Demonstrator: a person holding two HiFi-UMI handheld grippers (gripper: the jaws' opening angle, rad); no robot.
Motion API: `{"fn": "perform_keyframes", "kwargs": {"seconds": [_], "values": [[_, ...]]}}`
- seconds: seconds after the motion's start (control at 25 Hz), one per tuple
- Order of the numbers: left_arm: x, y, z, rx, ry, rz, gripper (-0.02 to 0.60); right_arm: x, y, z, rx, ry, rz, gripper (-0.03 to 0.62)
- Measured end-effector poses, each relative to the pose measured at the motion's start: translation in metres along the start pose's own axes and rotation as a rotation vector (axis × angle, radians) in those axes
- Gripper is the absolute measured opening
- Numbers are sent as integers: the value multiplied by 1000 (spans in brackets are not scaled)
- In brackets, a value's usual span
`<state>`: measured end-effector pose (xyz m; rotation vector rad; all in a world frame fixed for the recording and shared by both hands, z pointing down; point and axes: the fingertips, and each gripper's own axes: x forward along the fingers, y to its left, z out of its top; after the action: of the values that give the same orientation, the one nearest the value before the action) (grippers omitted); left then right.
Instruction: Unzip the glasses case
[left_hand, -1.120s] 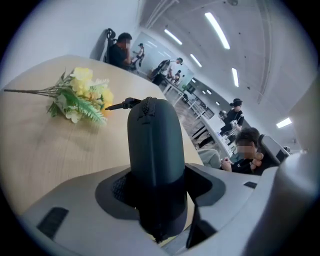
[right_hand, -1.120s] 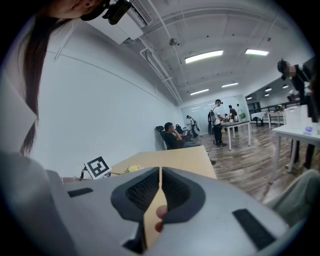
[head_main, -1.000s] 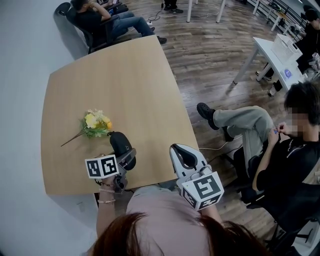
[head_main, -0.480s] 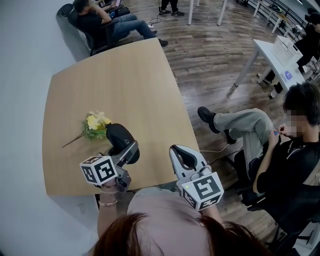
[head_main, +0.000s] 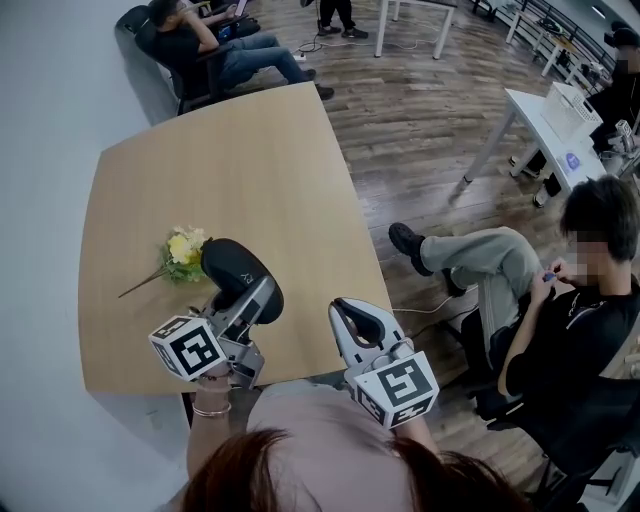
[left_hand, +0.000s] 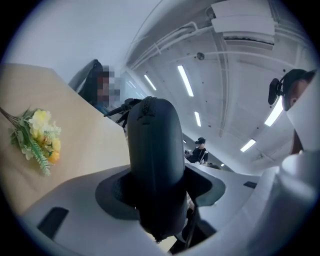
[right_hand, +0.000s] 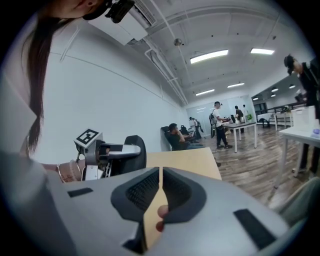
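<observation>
The black glasses case is off the table, clamped at its near end by my left gripper. In the left gripper view the case stands up between the two pads, its zipper seam running over the rounded top end. My left gripper is shut on it with the jaws wide around its body. My right gripper hovers over the table's near right edge, shut and empty. The right gripper view shows its pads meeting, with the left gripper and the case off to the left.
A small bunch of yellow artificial flowers lies on the wooden table just left of the case. A person sits close at the right, another in a chair beyond the table's far end. A white desk stands at the right.
My left gripper has lifted the glasses case up off the table and tilted it more level. The right gripper has stayed where it was.
</observation>
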<state>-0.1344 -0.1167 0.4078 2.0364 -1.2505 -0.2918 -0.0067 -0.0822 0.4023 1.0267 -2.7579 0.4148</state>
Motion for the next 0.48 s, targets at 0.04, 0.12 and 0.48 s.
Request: {"fn": "perform_keyframes", "kwargs": {"seconds": [0.04, 0.12, 0.48], "values": [[0, -5, 3, -10, -12, -16, 265, 0, 2, 0, -4, -1, 5, 12], [1, -14, 8, -20, -35, -45, 265, 0, 6, 0, -13, 2, 16, 16], [13, -48, 26, -4, -94, -150, 265, 5, 20, 4, -28, 0, 56, 61]]}}
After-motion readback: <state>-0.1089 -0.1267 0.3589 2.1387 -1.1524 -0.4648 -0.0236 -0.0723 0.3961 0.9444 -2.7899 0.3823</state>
